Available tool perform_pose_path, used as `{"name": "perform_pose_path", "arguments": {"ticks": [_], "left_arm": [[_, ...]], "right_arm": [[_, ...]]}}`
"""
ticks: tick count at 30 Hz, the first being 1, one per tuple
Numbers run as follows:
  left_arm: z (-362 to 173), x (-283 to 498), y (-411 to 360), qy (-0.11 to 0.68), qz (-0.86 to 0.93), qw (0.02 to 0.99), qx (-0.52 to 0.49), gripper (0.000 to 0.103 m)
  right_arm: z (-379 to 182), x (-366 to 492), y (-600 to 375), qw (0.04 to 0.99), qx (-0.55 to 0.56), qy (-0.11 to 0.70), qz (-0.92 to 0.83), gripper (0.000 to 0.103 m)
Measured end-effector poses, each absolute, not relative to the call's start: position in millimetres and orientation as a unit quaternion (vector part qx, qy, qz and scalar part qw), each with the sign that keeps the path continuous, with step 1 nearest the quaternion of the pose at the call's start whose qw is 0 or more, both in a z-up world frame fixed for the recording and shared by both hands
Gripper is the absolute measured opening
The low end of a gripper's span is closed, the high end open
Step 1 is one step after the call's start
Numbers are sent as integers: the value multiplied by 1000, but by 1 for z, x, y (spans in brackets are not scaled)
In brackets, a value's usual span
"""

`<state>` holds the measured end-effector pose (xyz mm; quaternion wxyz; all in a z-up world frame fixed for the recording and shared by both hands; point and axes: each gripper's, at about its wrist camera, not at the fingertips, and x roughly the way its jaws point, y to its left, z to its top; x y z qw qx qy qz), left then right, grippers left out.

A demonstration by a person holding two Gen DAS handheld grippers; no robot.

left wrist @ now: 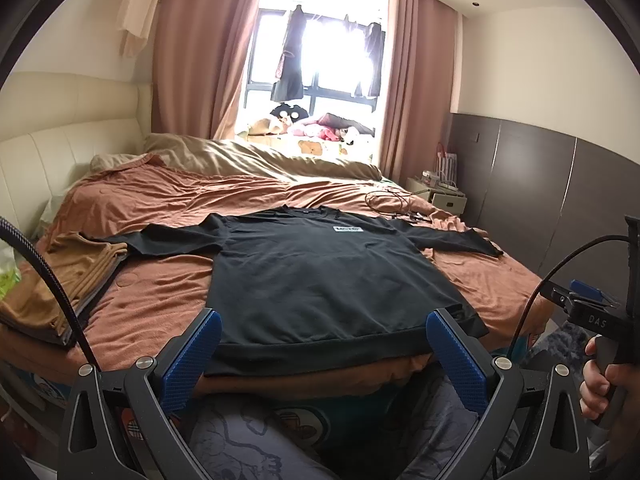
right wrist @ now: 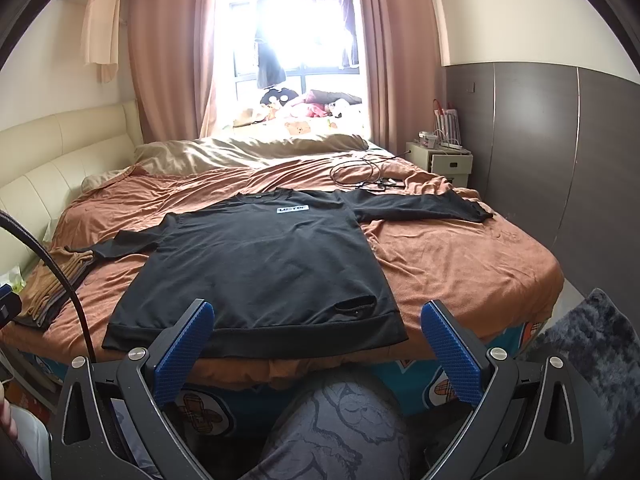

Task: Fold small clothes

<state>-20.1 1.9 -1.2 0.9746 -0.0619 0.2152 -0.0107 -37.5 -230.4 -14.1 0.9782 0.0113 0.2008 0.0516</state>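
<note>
Black long-sleeved shirt [left wrist: 320,276] lies flat, front up, on the orange-brown bedcover [left wrist: 160,280], hem toward the near bed edge, collar toward the window [left wrist: 320,48]. Both sleeves are spread out to the sides. A small white label [left wrist: 347,230] sits on the chest just below the collar. Near the hem on the shirt's right-hand side in the right wrist view, a small tear or slit [right wrist: 356,306] shows in the fabric.

Left gripper [left wrist: 322,334]: jaws wide apart, blue pads [left wrist: 192,356] empty, held just short of the hem; not touching the cloth. The hem band spans the gap between the two fingers in the left wrist view.

Right gripper [right wrist: 316,328]: jaws also wide apart, nothing between the pads [right wrist: 452,354]. It hovers at the bed edge, in front of the shirt's right hem corner; no contact visible.

A stack of folded tan and grey clothes [left wrist: 68,284] rests at the left edge of the bed, the shirt's left sleeve end touching or overlapping its top. A coil of black cable [right wrist: 360,174] lies on the bedcover beyond the right sleeve. A beige duvet [left wrist: 248,156] is bunched at the far side of the bed. A white nightstand [right wrist: 440,160] stands at the right of the bed.
</note>
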Motion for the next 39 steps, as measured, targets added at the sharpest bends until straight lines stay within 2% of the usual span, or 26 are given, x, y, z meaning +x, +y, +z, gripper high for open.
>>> {"name": "perform_pose_path", "arguments": {"ticks": [39], "left_arm": [[0, -20, -2, 214, -12, 975, -60, 103]], "right_arm": [[-15, -40, -228, 979, 7, 198, 47, 103]]}}
